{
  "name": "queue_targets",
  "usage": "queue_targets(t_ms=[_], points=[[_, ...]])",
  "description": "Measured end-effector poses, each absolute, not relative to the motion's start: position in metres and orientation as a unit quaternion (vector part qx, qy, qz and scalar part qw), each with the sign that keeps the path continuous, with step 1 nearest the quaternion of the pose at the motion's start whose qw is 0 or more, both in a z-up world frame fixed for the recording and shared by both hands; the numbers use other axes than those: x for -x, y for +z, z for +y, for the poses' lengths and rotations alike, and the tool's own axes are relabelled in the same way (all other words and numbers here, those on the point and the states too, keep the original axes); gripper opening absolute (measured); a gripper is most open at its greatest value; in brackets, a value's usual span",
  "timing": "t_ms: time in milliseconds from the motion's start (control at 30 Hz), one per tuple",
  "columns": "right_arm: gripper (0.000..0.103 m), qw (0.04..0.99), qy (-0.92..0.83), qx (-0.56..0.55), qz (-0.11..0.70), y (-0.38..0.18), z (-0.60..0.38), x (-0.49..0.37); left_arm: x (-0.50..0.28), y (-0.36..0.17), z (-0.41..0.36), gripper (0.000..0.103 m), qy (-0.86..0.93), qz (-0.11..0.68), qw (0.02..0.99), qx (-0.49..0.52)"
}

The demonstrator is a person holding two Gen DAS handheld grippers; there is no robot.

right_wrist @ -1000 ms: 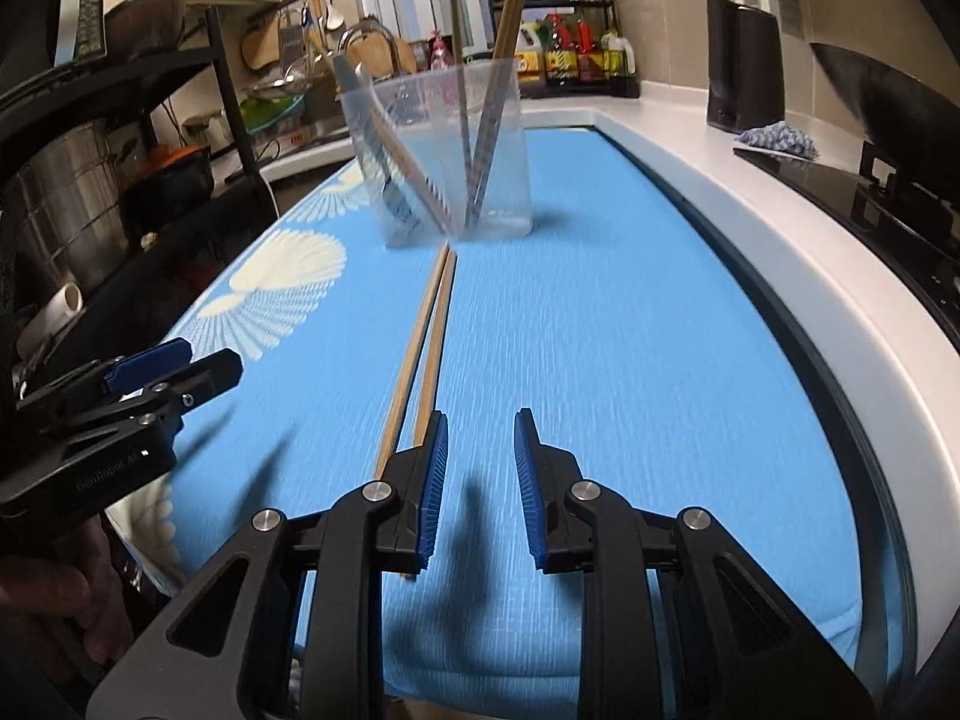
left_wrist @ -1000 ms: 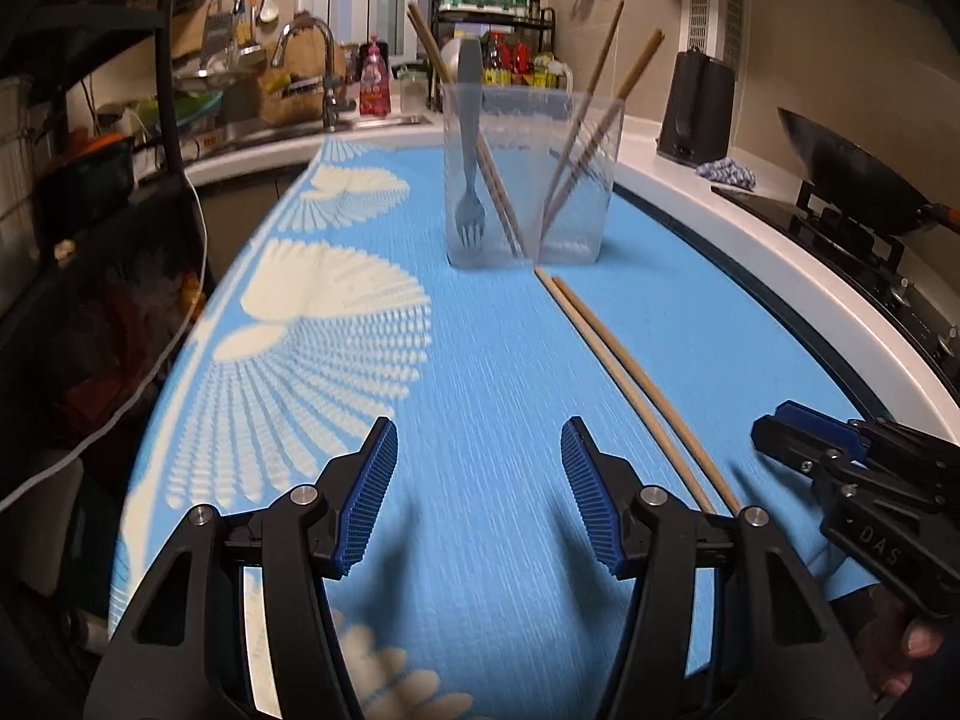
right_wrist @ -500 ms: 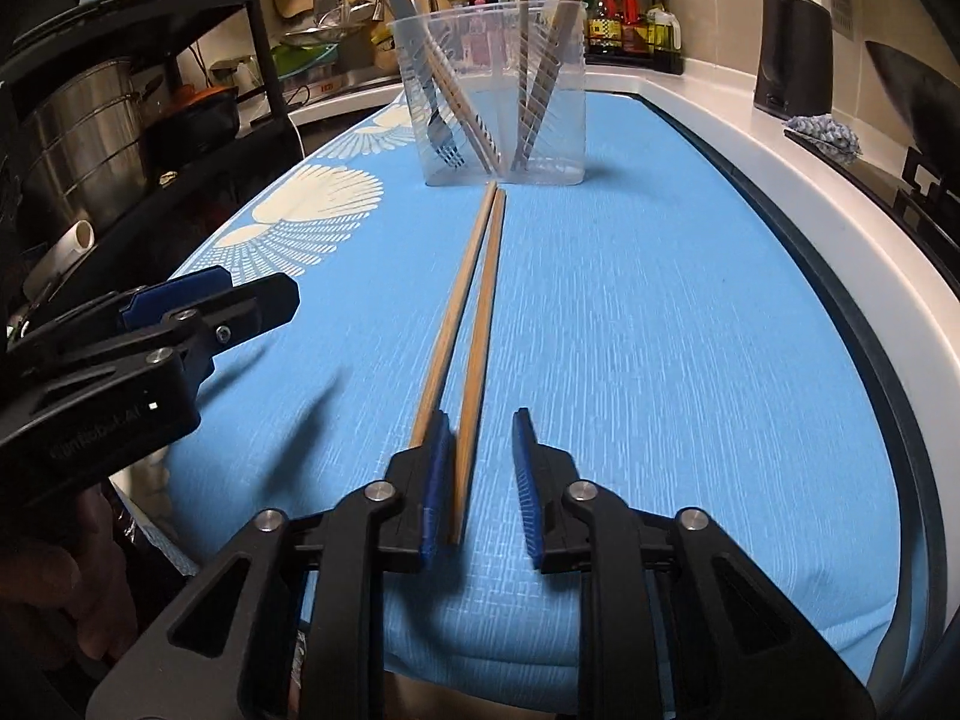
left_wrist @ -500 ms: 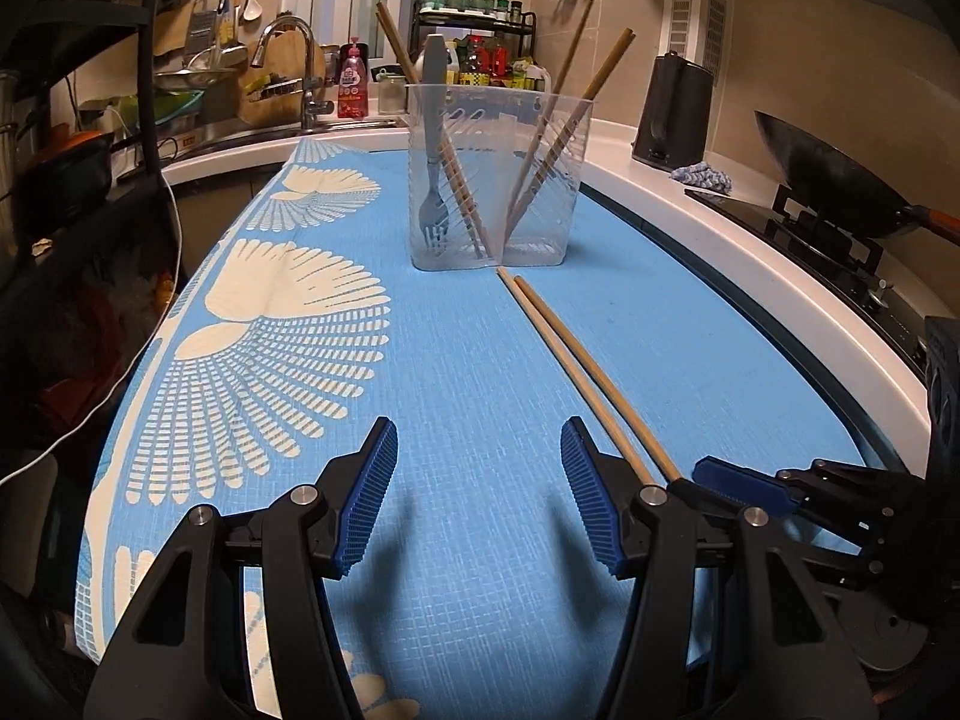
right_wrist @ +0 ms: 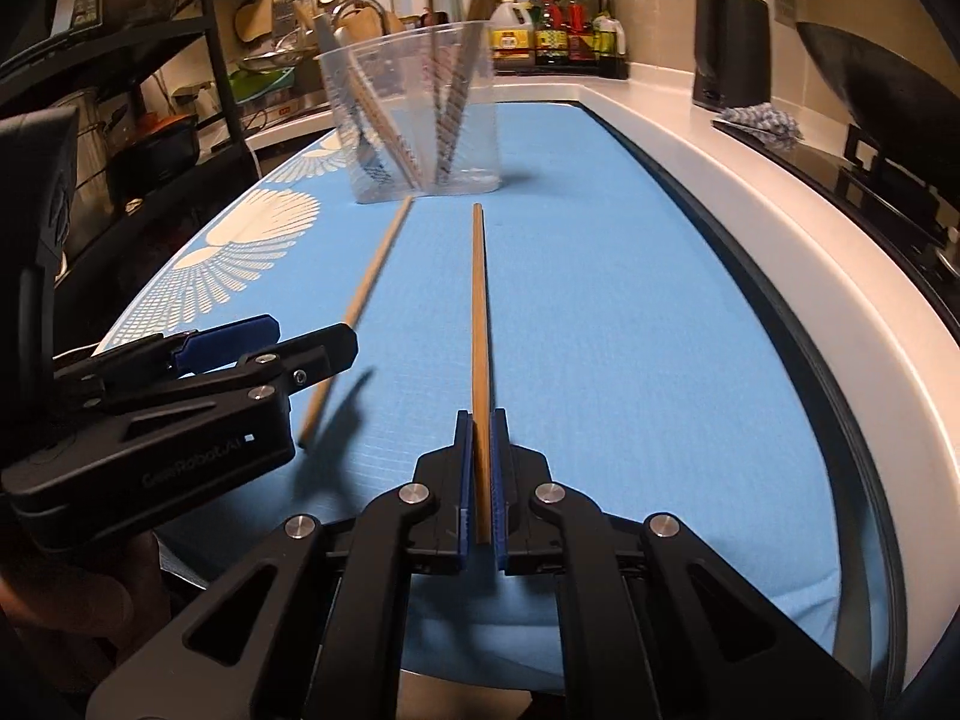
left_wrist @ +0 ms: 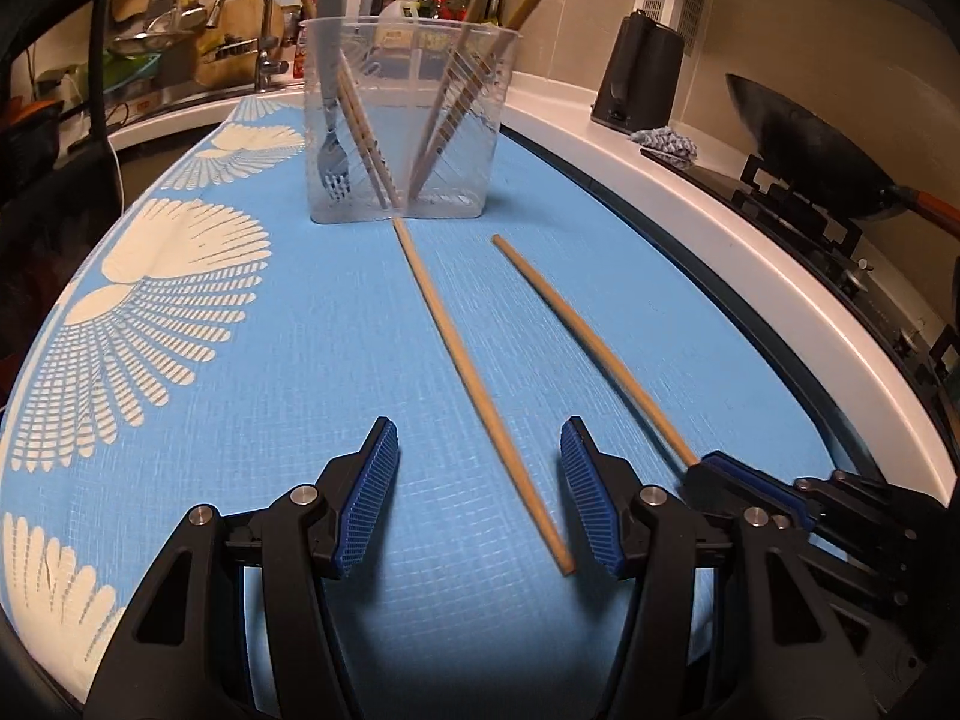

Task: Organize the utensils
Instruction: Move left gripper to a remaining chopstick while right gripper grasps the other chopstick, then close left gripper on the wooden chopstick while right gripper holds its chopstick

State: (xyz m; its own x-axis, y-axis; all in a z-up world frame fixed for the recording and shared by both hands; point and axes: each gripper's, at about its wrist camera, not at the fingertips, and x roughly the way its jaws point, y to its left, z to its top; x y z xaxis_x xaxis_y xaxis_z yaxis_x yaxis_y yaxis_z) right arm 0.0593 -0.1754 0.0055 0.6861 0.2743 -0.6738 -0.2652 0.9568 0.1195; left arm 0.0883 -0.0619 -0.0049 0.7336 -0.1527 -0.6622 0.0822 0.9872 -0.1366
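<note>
Your right gripper (right_wrist: pixel 478 468) pinches one long wooden chopstick (right_wrist: pixel 478 324), its axis aimed at the clear plastic holder (right_wrist: pixel 414 120). Your left gripper (left_wrist: pixel 480 495) gapes wide around the other wooden chopstick (left_wrist: pixel 474 384), nothing held.

Two chopsticks (left_wrist: pixel 474 384) on mat (left_wrist: pixel 300 420), container (left_wrist: pixel 405 120) behind them

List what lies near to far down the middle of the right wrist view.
Right claw shut on a chopstick → clear cup holding utensils → bottles on the rack.
</note>
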Motion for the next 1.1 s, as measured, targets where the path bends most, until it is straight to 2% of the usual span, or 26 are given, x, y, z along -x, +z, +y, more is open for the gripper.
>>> queue_targets(t_ms=[233,333,400,500,933,1033,1100], points=[[0.006,0.918,0.137,-0.01,0.373,0.0,-0.187,-0.062,-0.092,-0.009,-0.074,0.056,-0.046,0.376,0.925,0.006],[0.006,0.917,0.141,-0.01,0.372,0.001,-0.182,-0.063,-0.088,-0.008,-0.068,0.039,-0.037,0.373,0.927,-0.006],[0.006,0.917,0.144,-0.012,0.373,0.001,-0.178,-0.063,-0.084,-0.008,-0.061,0.013,-0.031,0.373,0.927,-0.013],[0.006,0.915,0.149,-0.015,0.374,0.0,-0.172,-0.064,-0.078,-0.007,-0.046,0.006,-0.028,0.375,0.927,-0.009],[0.01,0.916,0.162,-0.016,0.367,-0.001,-0.149,-0.076,-0.06,-0.01,0.013,0.008,0.015,0.361,0.932,0.037],[0.01,0.92,0.163,-0.012,0.356,-0.003,-0.15,-0.076,-0.056,-0.013,0.009,0.02,0.014,0.347,0.937,0.032],[0.01,0.924,0.165,-0.007,0.345,-0.005,-0.15,-0.074,-0.054,-0.013,0.004,0.034,0.01,0.341,0.94,0.027]])
